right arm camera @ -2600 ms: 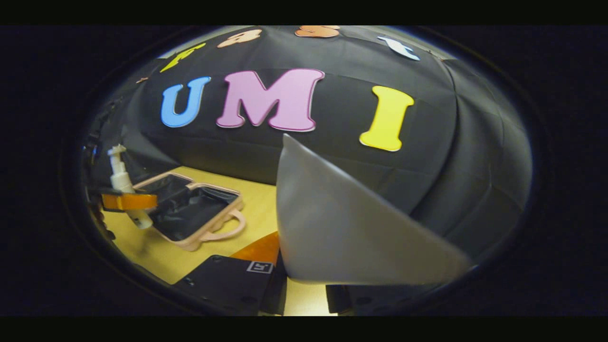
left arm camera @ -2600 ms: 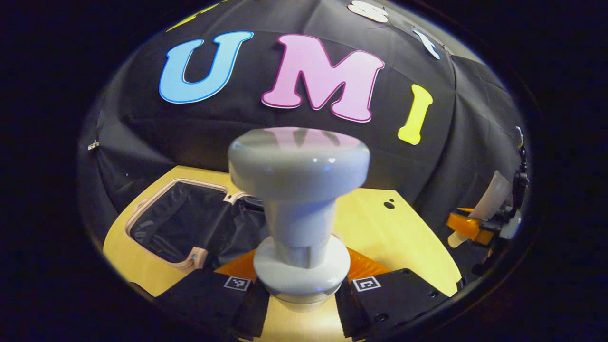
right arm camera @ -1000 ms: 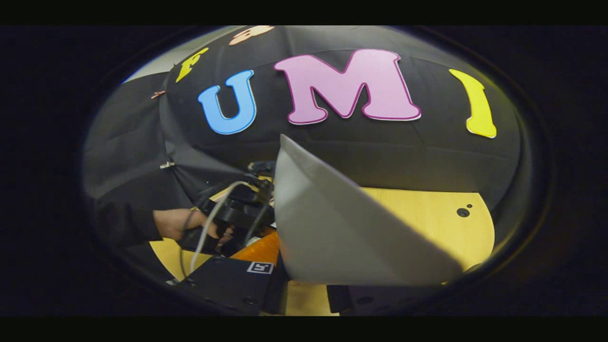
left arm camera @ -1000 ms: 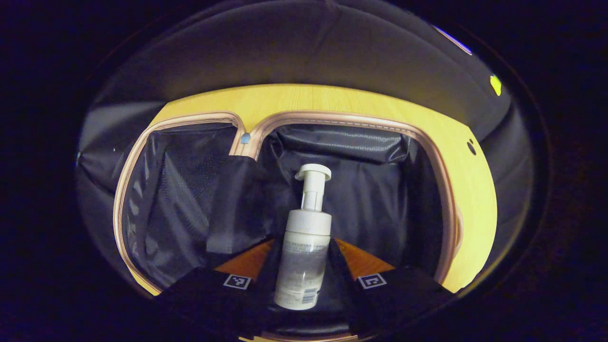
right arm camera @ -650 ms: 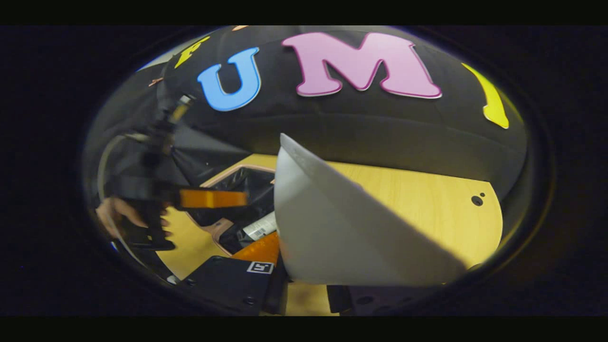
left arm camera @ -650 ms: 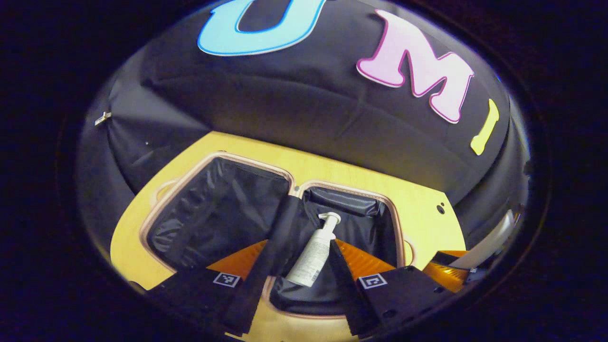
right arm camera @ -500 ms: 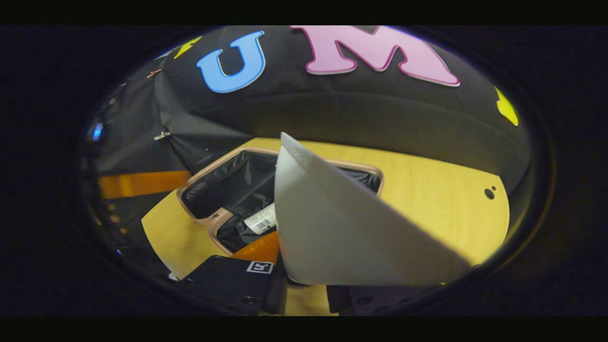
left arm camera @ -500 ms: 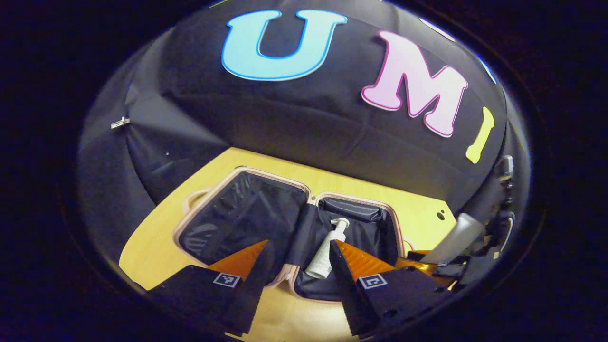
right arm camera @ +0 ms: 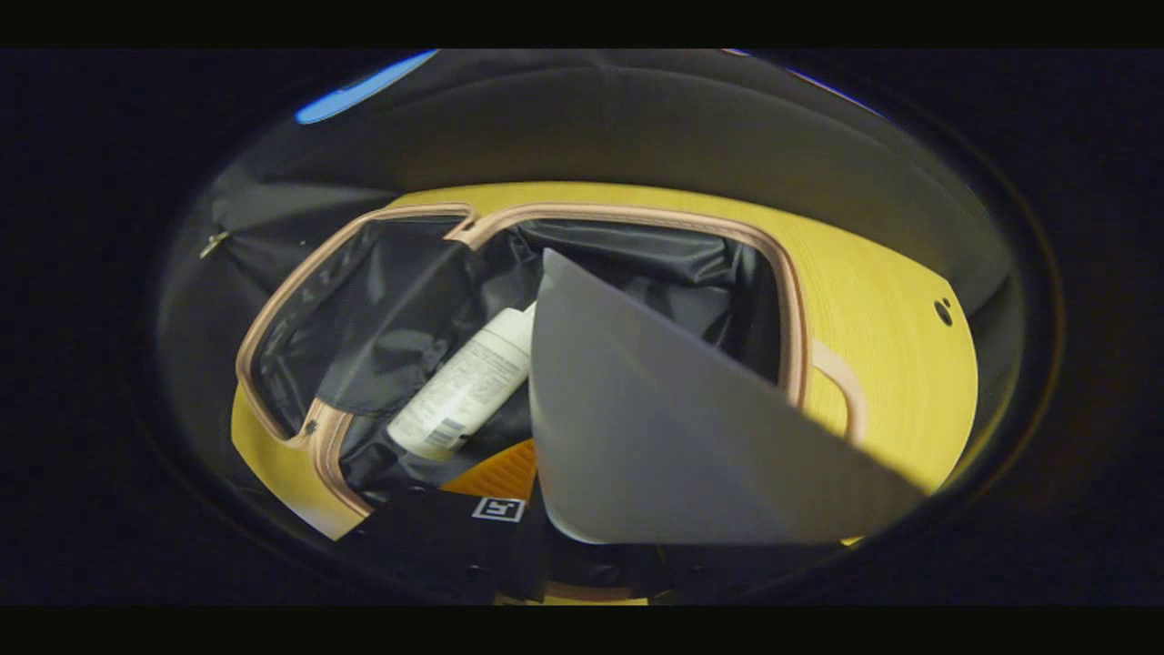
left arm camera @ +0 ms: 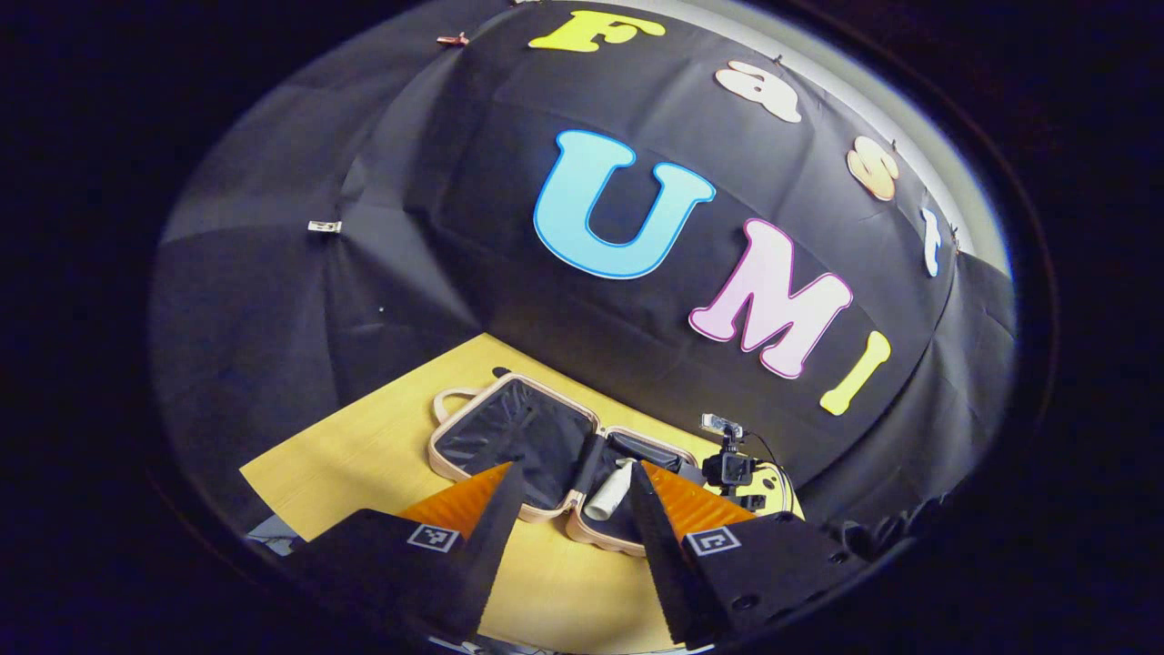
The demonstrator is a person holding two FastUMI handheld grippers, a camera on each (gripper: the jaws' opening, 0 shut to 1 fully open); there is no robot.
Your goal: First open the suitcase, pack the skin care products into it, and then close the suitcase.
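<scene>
In the left gripper view, the left gripper (left arm camera: 568,532) hangs above the table (left arm camera: 364,450) with its jaws released and nothing between them. Beyond the fingertips the suitcase (left arm camera: 546,450) lies open flat, its two dark-lined halves side by side with the hinge between. The pump bottle (left arm camera: 607,491) lies in the half toward 3 o'clock, its long axis running from 6 toward 12 o'clock, pump head at the far end. The right gripper (left arm camera: 727,468) shows far off at about 3 o'clock of the suitcase, over its edge.

In the right gripper view, the right gripper (right arm camera: 582,555) hovers over the open suitcase (right arm camera: 637,218) with its jaws clenched on a grey tube (right arm camera: 655,446) — the flat crimped end fans wide and points toward 12 o'clock. The pump bottle (right arm camera: 459,391) lies on the lining just beside the tube at 9 o'clock, base toward 7 o'clock, top toward 1 o'clock and hidden behind the tube.
</scene>
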